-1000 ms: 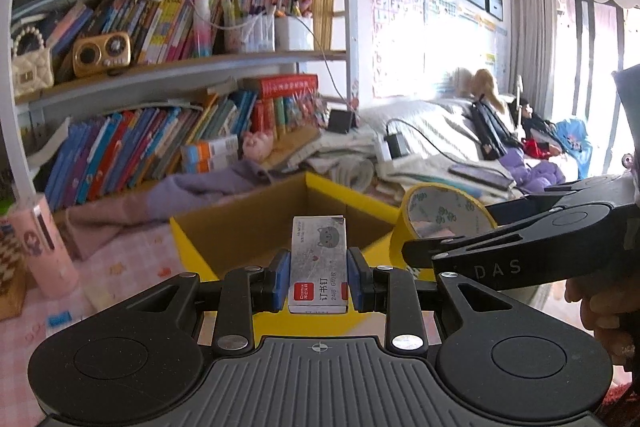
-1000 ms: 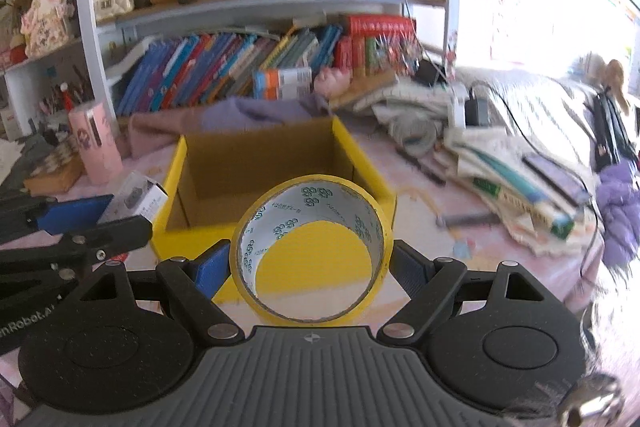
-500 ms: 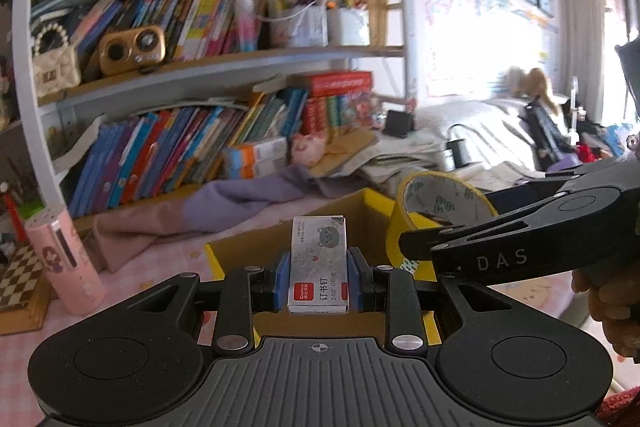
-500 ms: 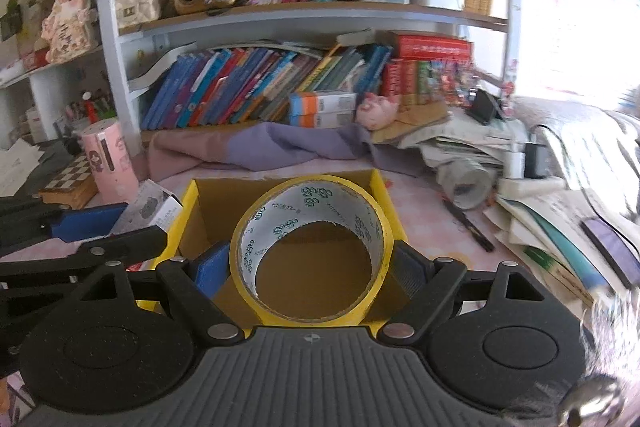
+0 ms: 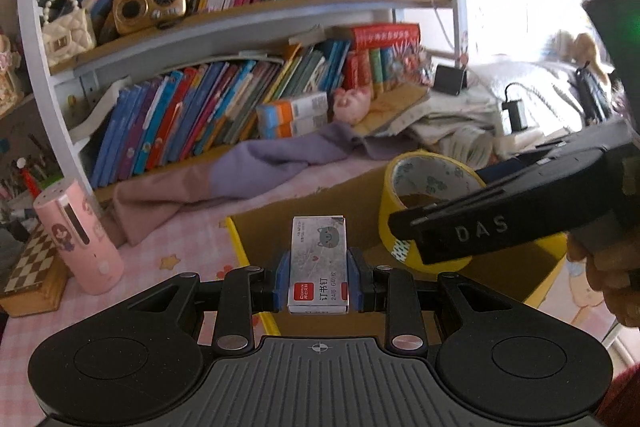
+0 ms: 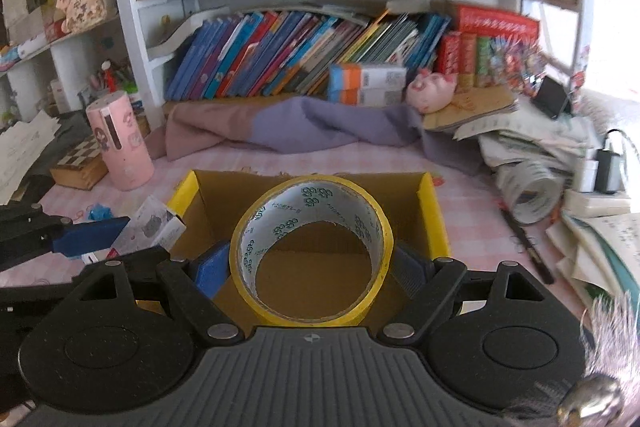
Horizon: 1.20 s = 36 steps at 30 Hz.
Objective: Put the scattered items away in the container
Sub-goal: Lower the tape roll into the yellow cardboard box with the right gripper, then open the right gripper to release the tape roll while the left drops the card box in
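Note:
A small grey staple box (image 5: pixel 319 262) with a red label is clamped upright in my left gripper (image 5: pixel 319 281), which hovers over the left part of the open yellow cardboard box (image 5: pixel 236 243). My right gripper (image 6: pixel 312 267) is shut on a yellow tape roll (image 6: pixel 312 255), held on edge above the yellow cardboard box (image 6: pixel 434 215), whose brown inside shows through the roll. In the left wrist view the tape roll (image 5: pixel 420 179) and the right gripper's black arm sit to the right. In the right wrist view the staple box (image 6: pixel 150 227) and a blue pad show at left.
A pink cylinder (image 6: pixel 120 143) and a checkered box (image 6: pixel 78 163) stand left of the cardboard box on the pink tablecloth. A purple cloth (image 6: pixel 320 123) lies behind it under the bookshelf. A black pen (image 6: pixel 528 247), papers and a clear tape roll (image 6: pixel 536 191) lie to the right.
Both grippers have travelled forward over the cardboard box, each still holding its item. The box now lies directly beneath them, and the views have swung left toward the bookshelf.

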### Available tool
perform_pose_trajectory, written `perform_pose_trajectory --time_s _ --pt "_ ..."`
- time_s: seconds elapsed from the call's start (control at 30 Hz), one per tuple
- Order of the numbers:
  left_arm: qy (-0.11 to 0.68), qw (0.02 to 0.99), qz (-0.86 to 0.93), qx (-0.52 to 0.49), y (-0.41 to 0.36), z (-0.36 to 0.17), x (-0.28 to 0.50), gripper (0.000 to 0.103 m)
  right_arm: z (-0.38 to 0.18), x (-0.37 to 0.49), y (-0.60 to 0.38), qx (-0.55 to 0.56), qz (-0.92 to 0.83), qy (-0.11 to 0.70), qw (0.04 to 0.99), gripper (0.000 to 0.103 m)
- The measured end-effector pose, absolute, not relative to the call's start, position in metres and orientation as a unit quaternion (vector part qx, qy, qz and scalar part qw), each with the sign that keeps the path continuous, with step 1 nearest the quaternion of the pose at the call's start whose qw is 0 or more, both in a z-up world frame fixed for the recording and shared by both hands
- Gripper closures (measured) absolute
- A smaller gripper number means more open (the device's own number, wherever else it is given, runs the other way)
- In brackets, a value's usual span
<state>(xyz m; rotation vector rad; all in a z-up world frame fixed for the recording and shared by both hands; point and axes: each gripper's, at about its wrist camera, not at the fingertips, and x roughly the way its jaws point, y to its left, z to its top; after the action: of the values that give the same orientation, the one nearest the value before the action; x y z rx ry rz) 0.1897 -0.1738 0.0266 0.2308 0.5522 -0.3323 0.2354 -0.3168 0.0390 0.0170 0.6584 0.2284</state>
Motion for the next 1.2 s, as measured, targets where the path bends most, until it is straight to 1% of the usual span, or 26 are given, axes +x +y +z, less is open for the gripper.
perform_pose_trajectory --time_s 0.3,0.6,0.7,1.07,1.2 --pt "0.317 0.925 -0.158 0.139 -0.191 0.004 0.209 0.075 0.018 0.274 -0.319 0.016 0.150 0.369 0.917 0.020" --pt "0.354 0.910 -0.151 0.152 -0.200 -0.013 0.222 0.074 -0.012 0.293 -0.317 0.014 0.158 0.429 0.889 0.020" --pt "0.363 0.908 -0.147 0.149 -0.199 -0.016 0.224 0.074 -0.012 0.295 -0.316 0.011 0.159 0.431 0.888 0.020" --pt "0.354 0.912 -0.143 0.153 -0.201 -0.016 0.220 0.074 -0.015 0.296 -0.316 0.010 0.158 0.439 0.884 0.020" --pt "0.344 0.915 -0.144 0.155 -0.202 -0.013 0.215 0.070 -0.013 0.294 -0.314 0.007 0.156 0.433 0.888 0.020"
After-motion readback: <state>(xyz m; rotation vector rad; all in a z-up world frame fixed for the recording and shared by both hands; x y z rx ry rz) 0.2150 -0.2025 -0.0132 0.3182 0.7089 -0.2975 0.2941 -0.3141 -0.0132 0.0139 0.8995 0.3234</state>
